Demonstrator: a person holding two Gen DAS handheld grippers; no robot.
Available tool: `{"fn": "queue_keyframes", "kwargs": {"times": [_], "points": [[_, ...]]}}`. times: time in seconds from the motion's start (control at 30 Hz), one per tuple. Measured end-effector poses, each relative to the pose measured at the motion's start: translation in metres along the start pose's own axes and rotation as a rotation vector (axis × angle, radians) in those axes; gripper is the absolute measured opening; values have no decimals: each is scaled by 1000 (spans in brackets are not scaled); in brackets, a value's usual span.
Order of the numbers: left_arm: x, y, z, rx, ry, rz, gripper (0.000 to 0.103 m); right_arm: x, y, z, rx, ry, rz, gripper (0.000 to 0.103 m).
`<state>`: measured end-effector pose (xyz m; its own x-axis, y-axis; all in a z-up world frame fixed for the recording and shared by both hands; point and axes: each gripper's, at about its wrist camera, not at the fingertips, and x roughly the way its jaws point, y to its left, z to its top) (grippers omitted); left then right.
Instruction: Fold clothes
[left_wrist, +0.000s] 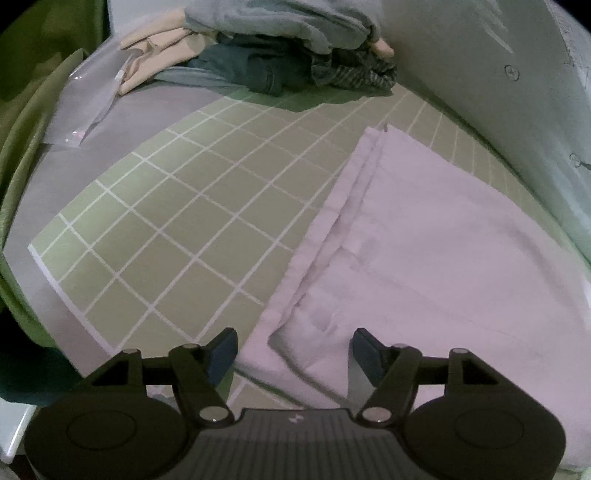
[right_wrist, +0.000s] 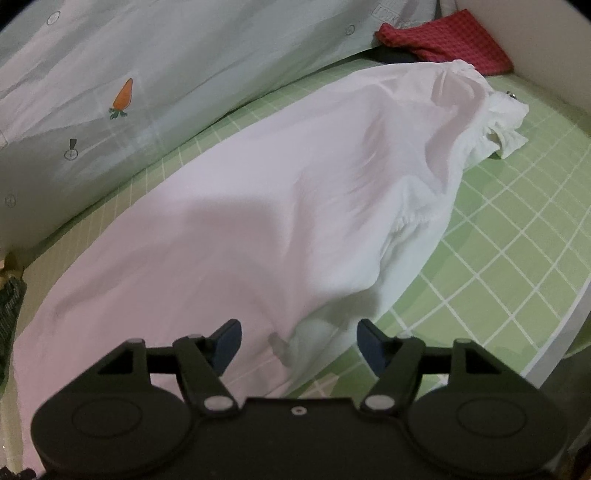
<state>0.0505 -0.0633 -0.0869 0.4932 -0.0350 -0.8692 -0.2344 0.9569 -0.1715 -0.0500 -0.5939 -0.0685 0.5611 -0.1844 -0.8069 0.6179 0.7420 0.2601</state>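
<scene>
Between spread fingers (left_wrist: 223, 350): white garment (left_wrist: 424, 258) edge, ungripped.

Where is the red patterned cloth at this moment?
In the right wrist view, the red patterned cloth lies at the top right, beyond the white garment's ruffled end, beside the carrot-print bedding.

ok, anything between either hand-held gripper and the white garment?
Nothing visible. The left hand-held gripper and right hand-held gripper are both open directly over the white garment, which lies on the green grid mat.
</scene>
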Motion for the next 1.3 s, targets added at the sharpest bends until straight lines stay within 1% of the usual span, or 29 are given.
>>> {"fn": "queue_keyframes", "kwargs": {"times": [0.1,0.23,0.3,0.33,0.4,0.43,0.47,0.57,0.67,0.73,0.8,0.9,0.93,1.1,1.23,1.3], "points": [[3,-6,0,27,-7,17,70,2,-5,0,21,3,-6,74],[4,-6,-1,-4,-16,27,70,7,-12,3,50,5,-6,75],[4,-8,-1,-20,-31,40,67,7,-18,5,67,1,-4,76],[4,-8,-2,-27,-38,47,62,7,-22,7,76,-1,0,76],[4,-11,1,-35,-50,76,45,8,-32,11,89,0,19,76],[3,-12,4,-48,-54,83,32,9,-37,12,97,3,27,76],[2,-12,7,-74,-56,79,23,10,-42,15,103,6,31,76],[-8,-22,20,-127,-94,69,6,14,-58,25,114,17,54,76],[-24,-59,28,-104,-167,29,6,16,-77,42,111,23,79,75],[-32,-93,29,-67,-204,-7,5,16,-90,56,99,19,92,75],[-36,-137,20,-10,-231,-51,5,15,-104,71,92,8,99,75],[-38,-204,-4,102,-257,-111,5,15,-126,91,93,1,112,75],[-39,-219,-10,120,-260,-122,6,16,-132,97,96,0,118,74],[-41,-263,-33,108,-250,-154,5,24,-152,123,90,1,139,75],[-38,-290,-59,190,-209,-209,5,24,-157,129,36,7,142,74],[-35,-299,-79,216,-159,-229,5,21,-161,126,9,9,129,74]]}}
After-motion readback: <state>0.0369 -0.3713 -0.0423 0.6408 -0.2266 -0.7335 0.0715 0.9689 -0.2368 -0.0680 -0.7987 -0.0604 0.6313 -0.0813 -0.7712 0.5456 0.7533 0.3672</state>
